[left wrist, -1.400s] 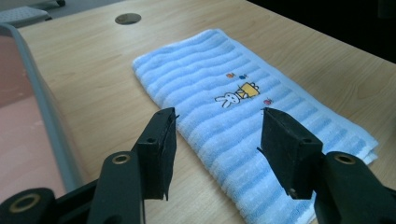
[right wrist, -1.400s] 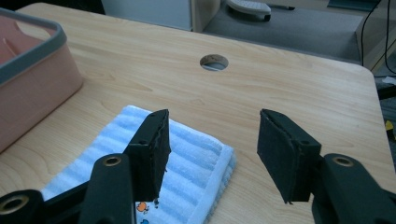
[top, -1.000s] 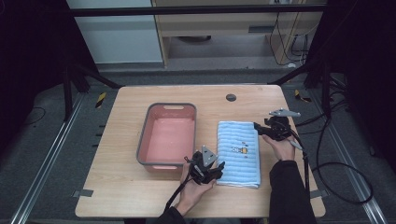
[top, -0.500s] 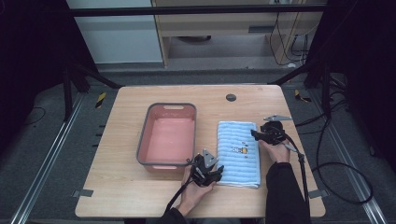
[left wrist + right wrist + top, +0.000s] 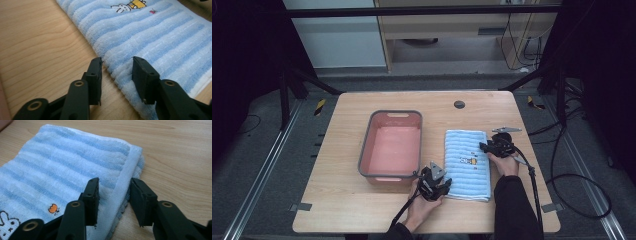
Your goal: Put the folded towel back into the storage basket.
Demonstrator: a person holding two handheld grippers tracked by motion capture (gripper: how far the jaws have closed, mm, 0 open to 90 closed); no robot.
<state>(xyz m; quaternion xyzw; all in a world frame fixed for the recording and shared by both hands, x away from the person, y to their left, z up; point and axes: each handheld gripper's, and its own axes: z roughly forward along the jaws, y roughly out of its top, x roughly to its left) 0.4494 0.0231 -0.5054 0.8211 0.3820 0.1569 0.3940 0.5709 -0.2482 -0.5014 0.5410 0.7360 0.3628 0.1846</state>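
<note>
Lowered since the earlier frame, right gripper (image 5: 486,147) and left gripper (image 5: 443,191) straddle the folded blue-striped terry towel's (image 5: 468,162) edges, jaws apart, just been closing

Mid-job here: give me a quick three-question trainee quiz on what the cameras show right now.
1. True or false: the folded blue striped towel lies inside the pink bin.
2. Which gripper straddles the towel's near left edge: A) left gripper B) right gripper?
3. What animal is embroidered on the towel?

Key
1. False: it lies flat on the table, right of the bin.
2. A; the right gripper straddles the far right hem. Both pairs of jaws have just been closing around towel edges.
3. A white rabbit.
</note>
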